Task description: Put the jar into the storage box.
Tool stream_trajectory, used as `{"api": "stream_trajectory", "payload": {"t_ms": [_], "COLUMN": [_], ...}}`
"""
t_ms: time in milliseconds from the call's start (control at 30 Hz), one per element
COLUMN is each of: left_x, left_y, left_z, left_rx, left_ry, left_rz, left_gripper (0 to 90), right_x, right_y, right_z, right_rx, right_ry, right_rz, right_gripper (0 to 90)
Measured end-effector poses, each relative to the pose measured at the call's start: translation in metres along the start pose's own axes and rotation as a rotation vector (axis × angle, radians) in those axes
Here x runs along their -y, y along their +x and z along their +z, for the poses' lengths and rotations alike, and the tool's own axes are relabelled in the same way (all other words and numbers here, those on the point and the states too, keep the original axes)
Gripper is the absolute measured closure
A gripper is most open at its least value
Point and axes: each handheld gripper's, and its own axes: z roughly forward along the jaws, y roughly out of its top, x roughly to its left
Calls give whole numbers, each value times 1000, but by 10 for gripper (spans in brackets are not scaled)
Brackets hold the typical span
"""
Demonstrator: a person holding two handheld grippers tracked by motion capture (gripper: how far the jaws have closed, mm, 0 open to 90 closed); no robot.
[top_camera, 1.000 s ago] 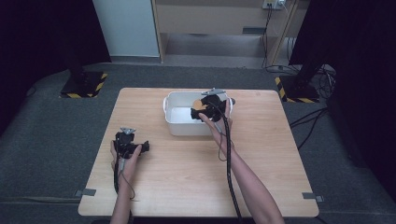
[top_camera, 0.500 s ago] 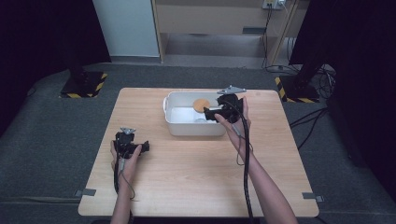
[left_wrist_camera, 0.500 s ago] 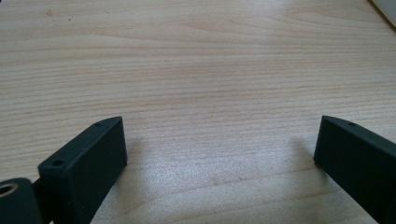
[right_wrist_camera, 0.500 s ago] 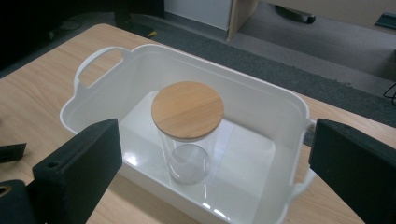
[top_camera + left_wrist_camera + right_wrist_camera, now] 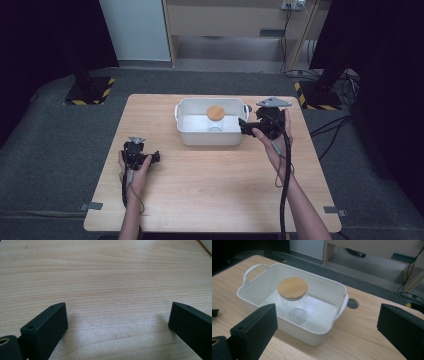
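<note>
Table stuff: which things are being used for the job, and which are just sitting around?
Likely in use:
- glass jar with wooden lid
- white tub
- right tool, open beside the tub

Just around:
- left tool, open on bare table
- table's cable hole

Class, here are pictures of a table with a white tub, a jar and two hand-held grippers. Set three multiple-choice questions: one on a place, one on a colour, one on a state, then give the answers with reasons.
1. Where does the jar stand?
A. On the bare table beside the tub
B. Inside the tub
C. Between the left gripper's fingers

2. What colour is the jar's lid?
A. Light wood brown
B. Blue
C. Black

3. How is the right gripper?
A. Shut on the jar
B. Shut on the tub's handle
C. Open, holding nothing

Answers:
1 B: in the right gripper view the tub's white walls ring the upright jar.
2 A: the round lid shows tan wood from above and in the right gripper view.
3 C: its fingers stand wide apart with only the tub and the table beyond them.
</note>
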Motion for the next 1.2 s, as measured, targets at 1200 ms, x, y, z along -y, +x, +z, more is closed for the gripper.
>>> {"api": "stream_trajectory", "payload": {"t_ms": [1200], "left_x": [0], "left_y": [0], "left_z": [0], "left_rx": [-2], "left_ry": [2], "left_rz": [2], "left_gripper": [7], "right_x": [172], "right_y": [-60], "right_z": [13], "right_rx": [255], "right_ry": [100], "right_rz": [245], "right_gripper": [47]}}
